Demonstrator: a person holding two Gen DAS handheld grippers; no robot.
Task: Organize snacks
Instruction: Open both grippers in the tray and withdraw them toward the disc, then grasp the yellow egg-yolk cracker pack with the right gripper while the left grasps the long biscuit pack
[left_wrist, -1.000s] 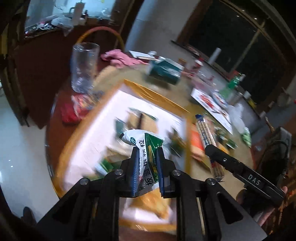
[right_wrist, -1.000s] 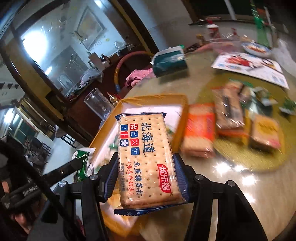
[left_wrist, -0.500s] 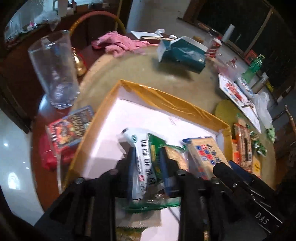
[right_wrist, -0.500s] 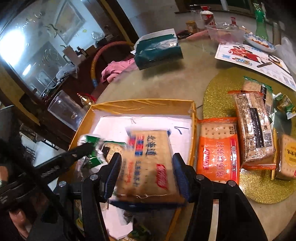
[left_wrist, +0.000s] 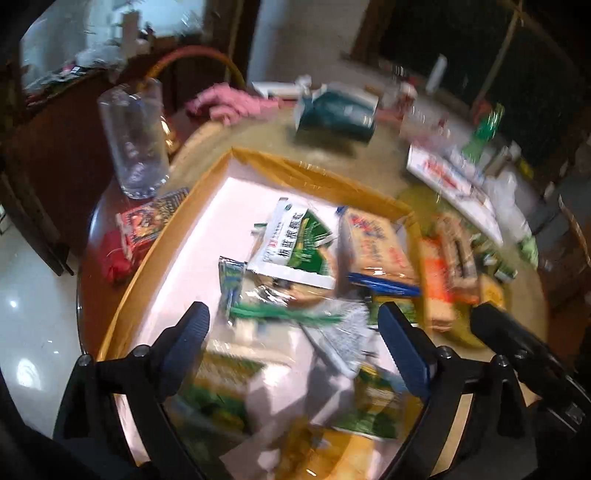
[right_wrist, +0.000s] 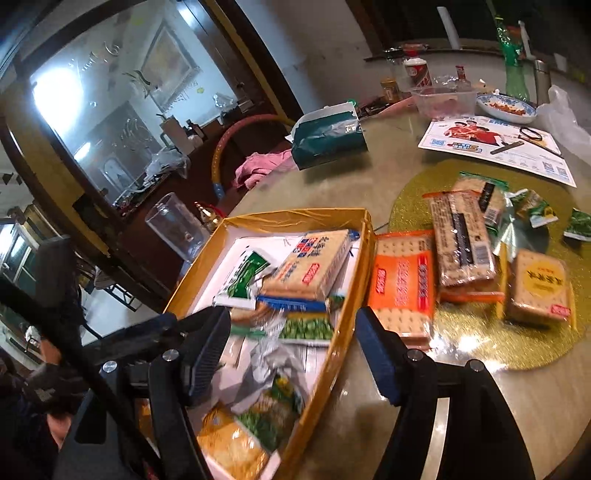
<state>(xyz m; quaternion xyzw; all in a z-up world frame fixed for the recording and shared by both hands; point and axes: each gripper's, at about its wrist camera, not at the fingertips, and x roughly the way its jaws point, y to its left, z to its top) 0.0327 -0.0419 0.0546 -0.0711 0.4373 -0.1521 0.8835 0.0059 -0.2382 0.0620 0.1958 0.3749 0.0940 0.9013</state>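
My left gripper (left_wrist: 291, 328) and right gripper (right_wrist: 291, 339) both hung spread wide and empty above the yellow tray (right_wrist: 360, 258) on the table (right_wrist: 332, 184). The green-and-white packet (left_wrist: 295, 243) and the blue-edged cracker pack (right_wrist: 314, 266) lay inside it, apparently leaning on other snacks, though blur hid details. More cracker packs (right_wrist: 402, 284) sat on the gold mat (right_wrist: 480, 332) beside the tray.

Round table (right_wrist: 480, 406), glossy beige stone-look top with lamp glare, dark wood rim. Floor (left_wrist: 33, 332): pale polished tile, reflecting light spots. Dark wooden sideboard (left_wrist: 55, 122) beside the table, cluttered on top. Arched dark-framed mirror (right_wrist: 122, 92) above it, brightly lit, reflecting a framed picture. Plain light wall (right_wrist: 332, 44) behind. Large dark window (left_wrist: 461, 48) with wooden frame at the far side.
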